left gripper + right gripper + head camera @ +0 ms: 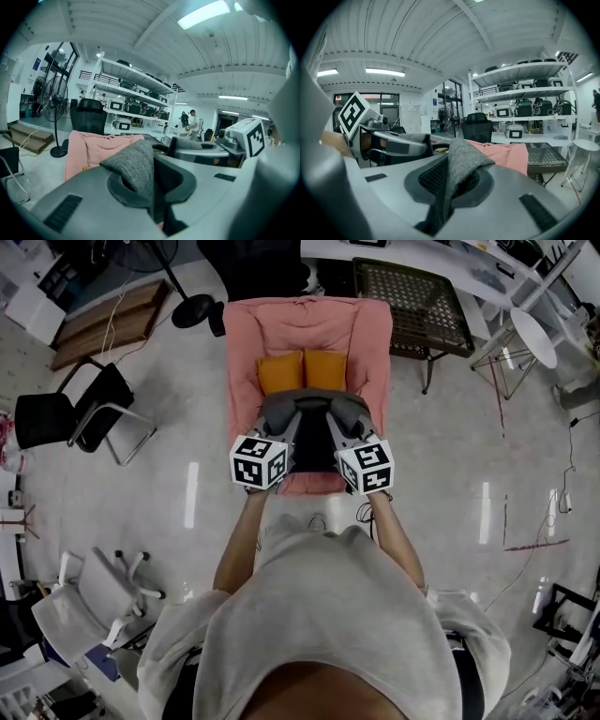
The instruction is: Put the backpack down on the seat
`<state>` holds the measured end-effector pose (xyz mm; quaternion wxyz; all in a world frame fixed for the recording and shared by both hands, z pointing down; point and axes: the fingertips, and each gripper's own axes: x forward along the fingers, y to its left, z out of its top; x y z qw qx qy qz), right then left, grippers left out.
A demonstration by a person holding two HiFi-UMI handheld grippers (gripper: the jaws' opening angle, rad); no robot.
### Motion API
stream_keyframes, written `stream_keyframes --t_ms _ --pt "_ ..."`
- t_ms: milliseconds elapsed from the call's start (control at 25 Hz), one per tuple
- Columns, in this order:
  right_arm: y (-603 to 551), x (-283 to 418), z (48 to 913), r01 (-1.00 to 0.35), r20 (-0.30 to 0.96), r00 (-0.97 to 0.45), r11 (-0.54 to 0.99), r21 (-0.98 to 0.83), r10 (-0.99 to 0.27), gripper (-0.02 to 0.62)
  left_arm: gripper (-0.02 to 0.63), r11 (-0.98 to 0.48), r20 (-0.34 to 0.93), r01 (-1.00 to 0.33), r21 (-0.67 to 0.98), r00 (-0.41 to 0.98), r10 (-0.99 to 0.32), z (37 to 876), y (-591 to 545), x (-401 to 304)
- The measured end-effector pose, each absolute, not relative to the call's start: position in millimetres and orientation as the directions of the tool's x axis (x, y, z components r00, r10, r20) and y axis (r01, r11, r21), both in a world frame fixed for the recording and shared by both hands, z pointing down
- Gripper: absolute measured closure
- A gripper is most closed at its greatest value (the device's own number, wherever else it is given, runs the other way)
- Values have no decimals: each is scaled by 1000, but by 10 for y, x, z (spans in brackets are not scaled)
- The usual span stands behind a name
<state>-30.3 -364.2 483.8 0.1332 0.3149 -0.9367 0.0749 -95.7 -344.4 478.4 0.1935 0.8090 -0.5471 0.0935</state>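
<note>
A grey and black backpack [314, 432] hangs over the front of the pink seat [370, 343]. I hold it from both sides. My left gripper [286, 425] is shut on a fold of its grey fabric [136, 164], which sticks up between the jaws of that gripper [151, 190]. My right gripper [343, 425] is shut the same way on another grey fold [460, 161], pinched between its jaws [446, 190]. Two orange cushions [303, 370] lie on the seat just beyond the backpack. The backpack's underside is hidden, so I cannot tell whether it rests on the seat.
A black chair [66, 413] stands to the left and a wire-mesh table [412, 296] to the right of the seat. A fan base [192, 310] sits behind on the left. A white stool [534, 334] is at far right, a grey office chair [84, 596] at lower left.
</note>
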Motion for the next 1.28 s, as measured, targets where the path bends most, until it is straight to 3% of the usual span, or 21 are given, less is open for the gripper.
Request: stream_keyframes --t_ms 1280 --pt "-4096 -712 5825 -652 459 -713 743 -154 -530 569 577 -309 480 -884 351 453 -751 5748 -3916 -1401"
